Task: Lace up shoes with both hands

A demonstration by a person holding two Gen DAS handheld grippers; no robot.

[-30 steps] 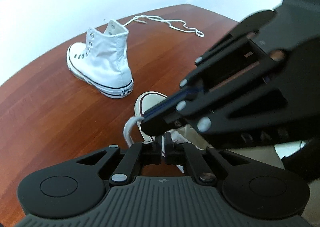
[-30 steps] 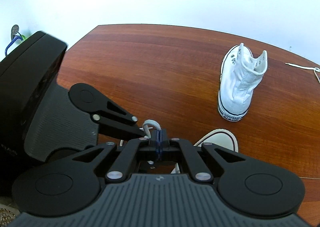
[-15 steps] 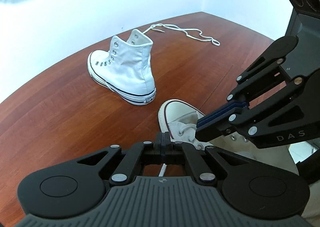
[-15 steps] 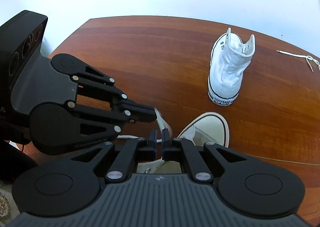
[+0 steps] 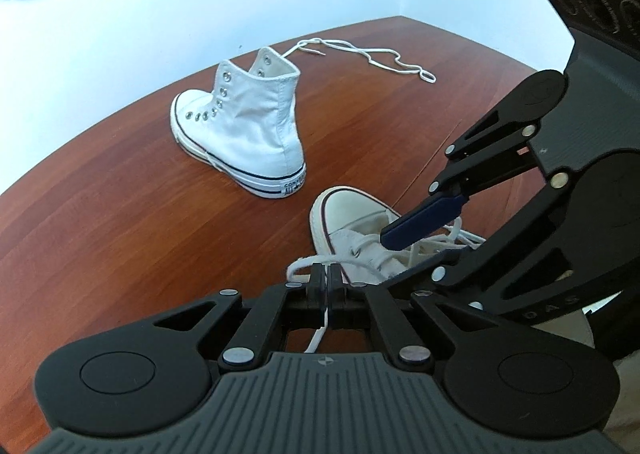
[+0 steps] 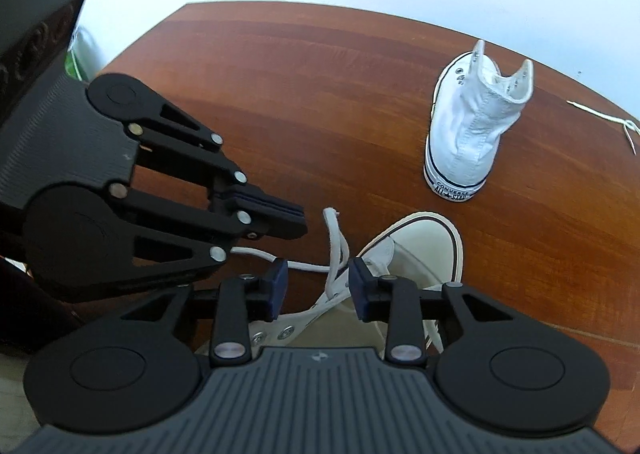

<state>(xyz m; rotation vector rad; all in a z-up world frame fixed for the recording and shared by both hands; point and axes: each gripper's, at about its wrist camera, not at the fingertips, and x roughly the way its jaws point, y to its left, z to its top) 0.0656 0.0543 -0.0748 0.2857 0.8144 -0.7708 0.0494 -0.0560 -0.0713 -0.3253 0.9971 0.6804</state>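
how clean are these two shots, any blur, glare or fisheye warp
Left wrist view: sharp overall; fisheye bends the reddish-brown wooden table edge into an arc, and the white high-top canvas sneaker casts only a soft shadow. Right wrist view: softer, the left tool body slightly blurred at the frame edge; mild sheen on the wood, no harsh glare; dark vignette in the corners.

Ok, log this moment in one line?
left gripper: shut on lace | right gripper: open over near shoe | far shoe: unlaced
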